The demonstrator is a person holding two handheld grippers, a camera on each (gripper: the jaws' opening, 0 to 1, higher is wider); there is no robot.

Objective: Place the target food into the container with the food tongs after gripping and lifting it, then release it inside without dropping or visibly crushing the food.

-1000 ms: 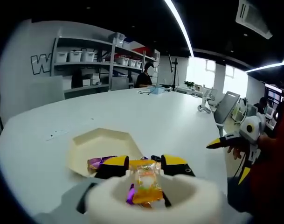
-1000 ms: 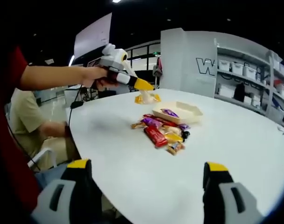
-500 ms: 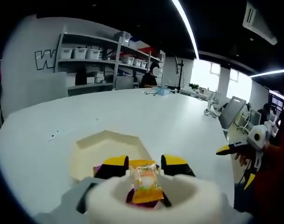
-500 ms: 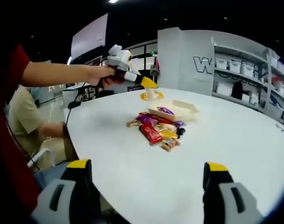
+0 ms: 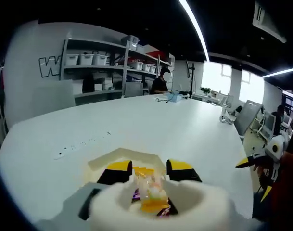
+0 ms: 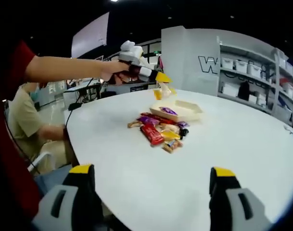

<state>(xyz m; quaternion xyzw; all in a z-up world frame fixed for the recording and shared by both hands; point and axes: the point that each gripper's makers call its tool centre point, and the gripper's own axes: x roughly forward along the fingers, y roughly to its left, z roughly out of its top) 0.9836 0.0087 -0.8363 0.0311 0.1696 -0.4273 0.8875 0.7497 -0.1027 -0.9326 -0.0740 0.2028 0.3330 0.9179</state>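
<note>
Up over the beige tray (image 6: 181,110) the left gripper (image 5: 149,173) holds an orange candy (image 5: 153,195) — its jaws are closed on the wrapper. More wrapped snacks (image 6: 158,131) lie in a pile on the white table (image 6: 233,144), just beside the tray, and one purple candy (image 6: 168,110) sits inside it. Down low, the right gripper (image 6: 151,185) has its jaws wide apart — nothing between them.

An open-plan office or lab: a large white round tabletop (image 5: 151,125), grey metal shelving with white storage bins (image 5: 86,59) on the far wall, ceiling strip lights (image 5: 194,26), desks and office chairs (image 5: 245,118) beyond.
</note>
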